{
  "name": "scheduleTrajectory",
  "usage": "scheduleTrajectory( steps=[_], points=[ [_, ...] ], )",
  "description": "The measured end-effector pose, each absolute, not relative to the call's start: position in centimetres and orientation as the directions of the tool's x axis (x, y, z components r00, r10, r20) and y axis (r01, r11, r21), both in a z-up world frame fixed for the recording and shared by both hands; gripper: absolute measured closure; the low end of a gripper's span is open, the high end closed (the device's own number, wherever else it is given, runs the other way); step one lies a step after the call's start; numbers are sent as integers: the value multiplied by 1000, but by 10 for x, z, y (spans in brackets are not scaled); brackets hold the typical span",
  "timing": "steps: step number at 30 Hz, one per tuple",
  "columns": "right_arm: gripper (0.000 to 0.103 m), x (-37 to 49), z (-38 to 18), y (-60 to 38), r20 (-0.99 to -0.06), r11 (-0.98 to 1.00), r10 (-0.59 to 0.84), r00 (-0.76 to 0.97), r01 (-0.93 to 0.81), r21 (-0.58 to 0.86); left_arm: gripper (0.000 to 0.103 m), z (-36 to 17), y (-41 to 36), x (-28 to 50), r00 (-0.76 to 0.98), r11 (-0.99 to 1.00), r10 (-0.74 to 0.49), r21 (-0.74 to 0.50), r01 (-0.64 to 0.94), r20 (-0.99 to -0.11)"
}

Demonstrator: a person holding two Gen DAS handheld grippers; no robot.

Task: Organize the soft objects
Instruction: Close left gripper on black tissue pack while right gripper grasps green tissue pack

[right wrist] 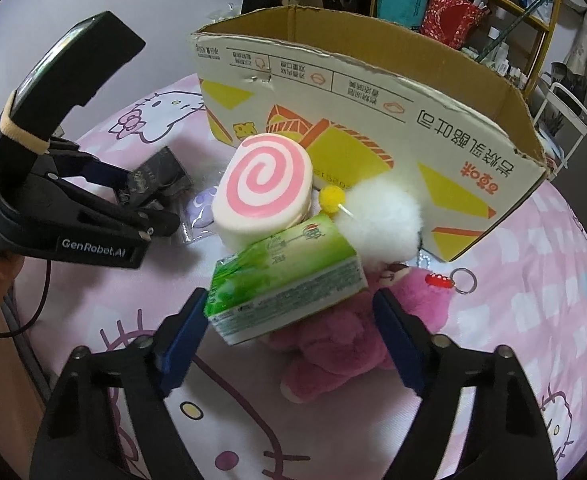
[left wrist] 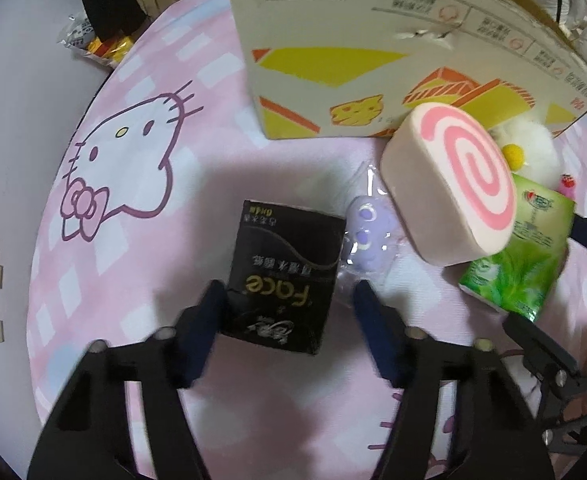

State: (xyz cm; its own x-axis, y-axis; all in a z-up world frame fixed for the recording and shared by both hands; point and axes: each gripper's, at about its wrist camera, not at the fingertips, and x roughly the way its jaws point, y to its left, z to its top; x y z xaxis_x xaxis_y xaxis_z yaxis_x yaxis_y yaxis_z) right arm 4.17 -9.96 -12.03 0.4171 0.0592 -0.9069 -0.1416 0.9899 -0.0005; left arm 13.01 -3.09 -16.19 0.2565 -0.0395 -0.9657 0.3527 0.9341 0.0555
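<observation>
Both grippers are going in for pickups: the left gripper (left wrist: 287, 292) is narrowing around the black pack (left wrist: 283, 276) at lower centre, the right gripper (right wrist: 289, 308) bracketing the green pack (right wrist: 285, 280) mid-frame, pads barely touching, squeeze and lift toward the box (right wrist: 373, 120) likely next.

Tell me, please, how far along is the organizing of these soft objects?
Done: nothing visibly; the open cardboard box hides its inside. In hand: the left gripper straddles the black tissue pack, the right gripper the green tissue pack; a firm grip is not clear. Left: the pink-swirl foam roll, white fluffy pompom, pink plush toy and purple paw squishy, all lying outside the box.
</observation>
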Motion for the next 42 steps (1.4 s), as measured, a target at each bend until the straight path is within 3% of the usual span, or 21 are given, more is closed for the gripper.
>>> scheduleTrajectory(
  steps=[9, 11, 25, 30, 40, 42],
  points=[
    [48, 39, -113, -107, -898, 992, 83, 433, -127, 30, 55, -160, -19, 132, 260, 949, -64, 22, 316, -964],
    [50, 38, -112, -107, -897, 992, 87, 434, -125, 36, 55, -158, -18, 130, 267, 950, -58, 29, 311, -962],
    [45, 45, -112, -126, -882, 981, 194, 429, -59, 187, 55, -137, -10, 112, 337, 957, -63, 38, 287, -939],
    [37, 52, -115, -130, -877, 969, 236, 419, -32, 246, 55, -135, -11, 110, 344, 957, -58, 46, 287, -937],
    [39, 55, -111, -146, -849, 946, 256, 463, 59, 317, 55, -133, -7, 110, 343, 964, -57, 37, 263, -938],
    [45, 56, -111, -148, -845, 943, 256, 470, 70, 325, 55, -131, -7, 109, 350, 963, -60, 37, 265, -935]
  ],
)
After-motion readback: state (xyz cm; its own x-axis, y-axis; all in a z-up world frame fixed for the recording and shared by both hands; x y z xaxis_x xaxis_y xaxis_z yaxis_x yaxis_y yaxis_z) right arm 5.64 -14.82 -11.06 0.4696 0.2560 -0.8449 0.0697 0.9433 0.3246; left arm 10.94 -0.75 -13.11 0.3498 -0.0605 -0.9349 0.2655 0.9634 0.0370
